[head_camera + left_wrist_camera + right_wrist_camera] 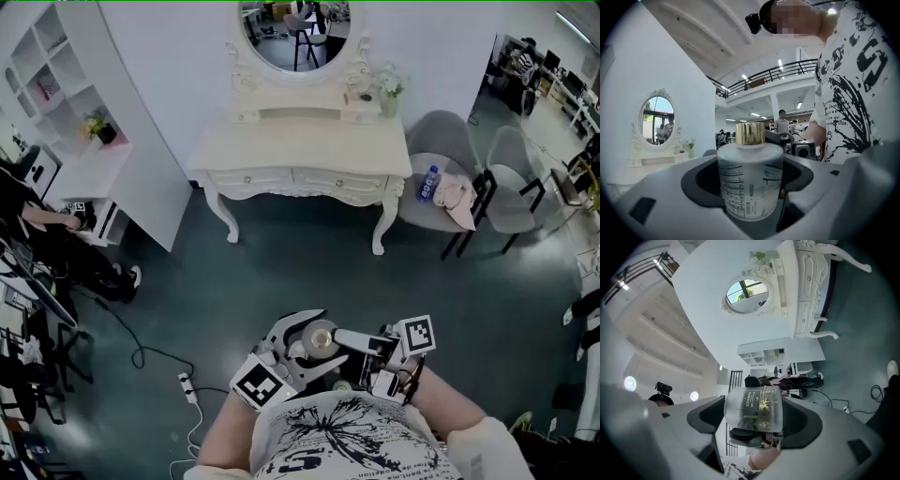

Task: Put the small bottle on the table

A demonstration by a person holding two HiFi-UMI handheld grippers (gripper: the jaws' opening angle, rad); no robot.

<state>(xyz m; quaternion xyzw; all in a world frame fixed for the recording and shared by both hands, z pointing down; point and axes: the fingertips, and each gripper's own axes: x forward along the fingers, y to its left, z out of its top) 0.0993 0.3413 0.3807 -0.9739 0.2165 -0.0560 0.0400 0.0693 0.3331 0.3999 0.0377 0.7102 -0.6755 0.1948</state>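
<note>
Indoors, left tool [750, 161] and right tool [753, 413], wide-set, grip small bottle [322, 337].

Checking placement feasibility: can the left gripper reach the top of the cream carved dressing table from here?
Probably not yet. The left gripper, holding the frosted gold-capped bottle, is at the person's chest; open dark floor separates it from the cream carved dressing table. Nothing stands in between.

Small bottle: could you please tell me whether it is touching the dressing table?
Apart. The head view shows the small bottle up near the person's shirt, with open floor between it and the dressing table.
</note>
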